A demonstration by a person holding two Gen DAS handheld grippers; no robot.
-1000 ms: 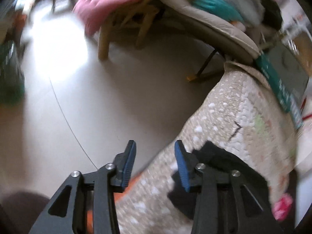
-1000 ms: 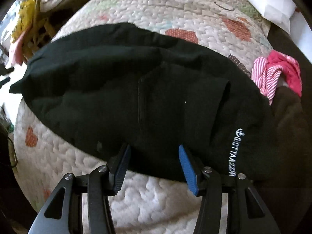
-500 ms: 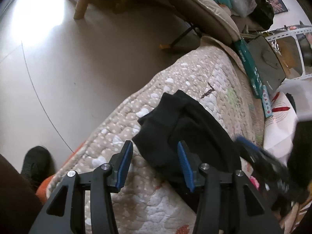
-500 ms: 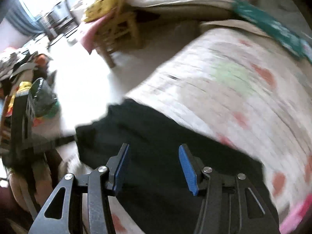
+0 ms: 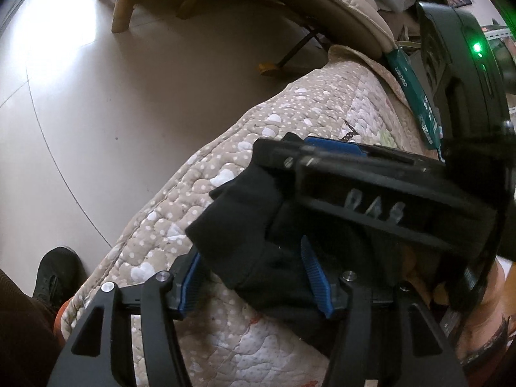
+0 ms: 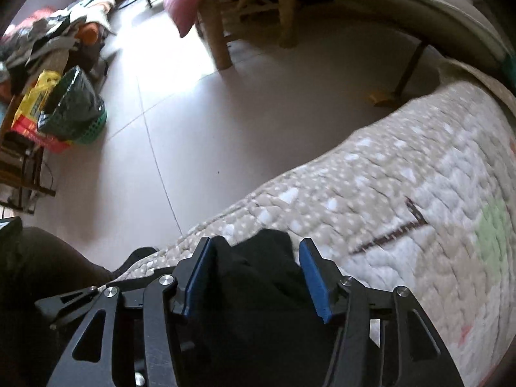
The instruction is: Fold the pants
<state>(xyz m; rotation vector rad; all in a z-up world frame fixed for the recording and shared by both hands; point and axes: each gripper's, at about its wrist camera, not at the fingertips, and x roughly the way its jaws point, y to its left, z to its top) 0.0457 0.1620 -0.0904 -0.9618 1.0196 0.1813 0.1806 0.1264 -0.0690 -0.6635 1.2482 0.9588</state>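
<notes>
My left gripper (image 5: pixel 254 277), jaws apart, straddles the black pants (image 5: pixel 238 222) bunched at the quilt's (image 5: pixel 290 122) edge; my right gripper (image 6: pixel 254 277), also spread, brackets the same end from just beyond. Close too shallow and I judge only the top layer lifts, spoiling the fold, or the cloth slides floorward. The fabric looks thick, matte and rumpled.
</notes>
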